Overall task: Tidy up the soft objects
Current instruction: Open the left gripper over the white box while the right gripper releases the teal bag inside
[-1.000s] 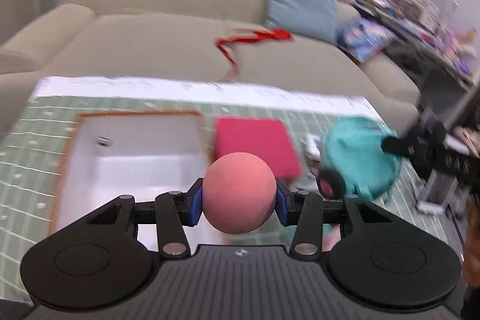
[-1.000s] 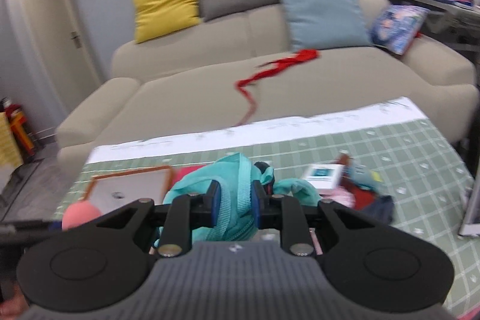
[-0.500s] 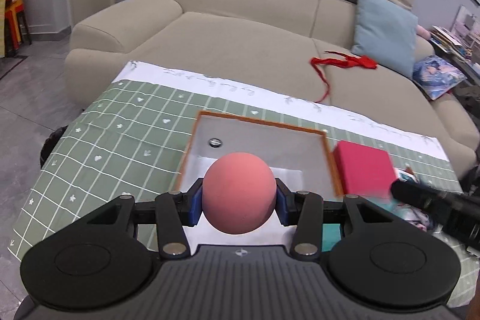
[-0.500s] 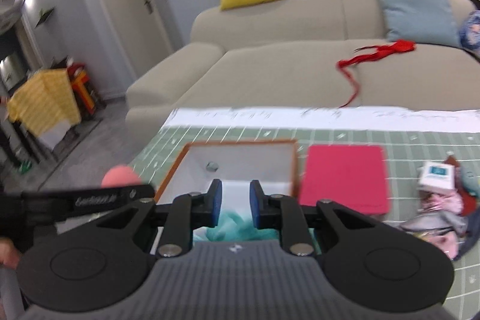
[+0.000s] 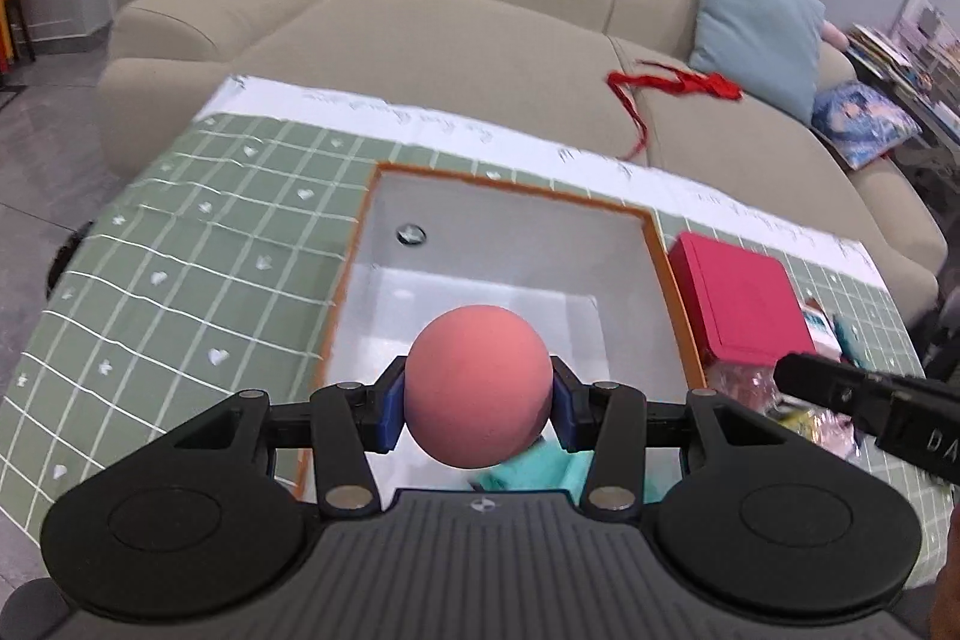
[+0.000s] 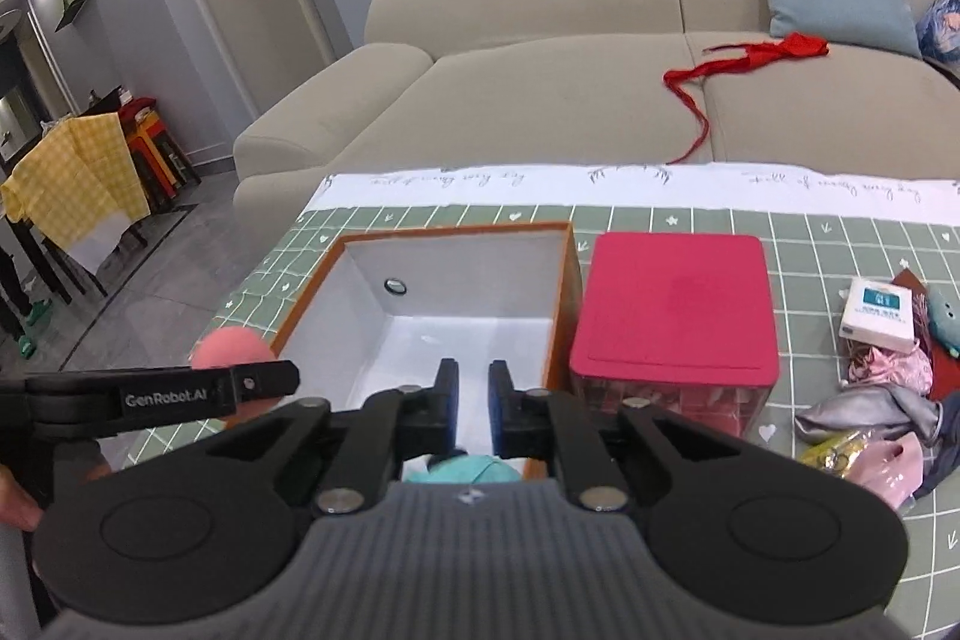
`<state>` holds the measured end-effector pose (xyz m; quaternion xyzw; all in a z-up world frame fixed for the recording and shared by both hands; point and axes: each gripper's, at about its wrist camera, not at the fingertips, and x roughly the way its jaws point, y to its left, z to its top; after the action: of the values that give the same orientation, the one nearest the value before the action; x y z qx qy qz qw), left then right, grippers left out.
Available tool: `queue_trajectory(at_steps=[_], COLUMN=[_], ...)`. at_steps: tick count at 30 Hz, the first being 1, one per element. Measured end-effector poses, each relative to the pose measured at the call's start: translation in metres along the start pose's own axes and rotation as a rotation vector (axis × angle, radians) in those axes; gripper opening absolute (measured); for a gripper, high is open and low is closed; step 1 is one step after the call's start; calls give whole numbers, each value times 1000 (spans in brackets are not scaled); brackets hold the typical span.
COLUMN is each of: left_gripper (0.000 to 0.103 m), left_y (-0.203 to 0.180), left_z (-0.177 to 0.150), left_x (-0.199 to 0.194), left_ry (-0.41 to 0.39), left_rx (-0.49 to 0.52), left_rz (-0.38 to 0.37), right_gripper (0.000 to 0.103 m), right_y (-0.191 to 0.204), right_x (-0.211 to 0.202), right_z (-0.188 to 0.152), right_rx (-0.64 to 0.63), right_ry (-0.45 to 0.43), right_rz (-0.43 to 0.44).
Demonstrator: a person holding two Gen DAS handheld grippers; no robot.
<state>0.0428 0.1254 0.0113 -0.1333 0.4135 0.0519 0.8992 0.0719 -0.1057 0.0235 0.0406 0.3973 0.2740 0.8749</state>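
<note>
Left hand-held gripper [image 5: 478,409]: I am clamping the pink ball [image 5: 478,385] between my blue pads, holding it over the near part of the open box [image 5: 672,274].
Right hand-held gripper [image 6: 473,403]: my jaws are closing, nearly together; no cloth is showing between the pads, and whether they pinch anything lower down I cannot tell.
Teal fabric [image 6: 474,470]: it is bunching just under my right hand-held gripper, at the box's near edge.
Box: orange-rimmed with a white inside, sitting on the bench [image 5: 180,280].
Red case [image 6: 675,307]: standing just right of the box, almost touching its wall.
Soft pile [image 6: 882,400]: pink, grey and dark pieces are lying well right of the box, past the red case, with a small white carton [image 6: 877,311].
Bench cover: green checked cloth with a white strip beyond the box.
Room: a beige sofa [image 6: 540,58] is stretching behind the box, carrying yellow, grey and pale blue cushions and a red ribbon [image 6: 744,61].
</note>
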Motion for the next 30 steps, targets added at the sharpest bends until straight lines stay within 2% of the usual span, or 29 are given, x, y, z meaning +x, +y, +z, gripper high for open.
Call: queue_trajectory(at_steps=[2, 3, 4, 6, 7, 9, 11, 14, 16, 18, 23, 27, 30], left_gripper=[53, 53, 53, 53, 53, 53, 52, 52, 53, 53, 56, 57, 64], left_y=[-3, -3, -5, -6, -6, -7, -5, 0, 0, -1, 3, 1, 0], left_z=[-3, -5, -8, -14, -17, -22, -28, -37, -44, -46, -49, -46, -46], left_x=[5, 8, 13, 22, 28, 35, 44, 59, 66, 71, 74, 78, 81], left_ry=[27, 48, 79, 142, 172, 196, 225, 290, 313, 320, 339, 341, 347], left_rx=[24, 36, 52, 52, 49, 67, 74, 48, 58, 74, 46, 48, 58], left_rz=[-16, -27, -42, -74, -80, -51, -41, -55, -24, -2, -11, 25, 48], right_gripper=[11, 14, 23, 29, 29, 30, 37, 38, 38, 39, 39, 39, 39], right_y=[0, 1, 3, 10, 15, 21, 25, 27, 28, 29, 30, 30, 30], right_x=[6, 9, 13, 23, 27, 34, 39, 44, 45, 43, 43, 40, 40], right_z=[-4, -7, -10, -16, -19, -24, -28, -31, -31, -32, -36, -37, -37], right_rx=[-34, -48, -63, -98, -118, -153, -158, -176, -179, -182, -206, -211, -214], right_ry=[57, 81, 117, 181, 203, 235, 267, 287, 294, 301, 310, 309, 311], right_rz=[39, 59, 80, 112, 118, 121, 130, 111, 115, 117, 107, 97, 94])
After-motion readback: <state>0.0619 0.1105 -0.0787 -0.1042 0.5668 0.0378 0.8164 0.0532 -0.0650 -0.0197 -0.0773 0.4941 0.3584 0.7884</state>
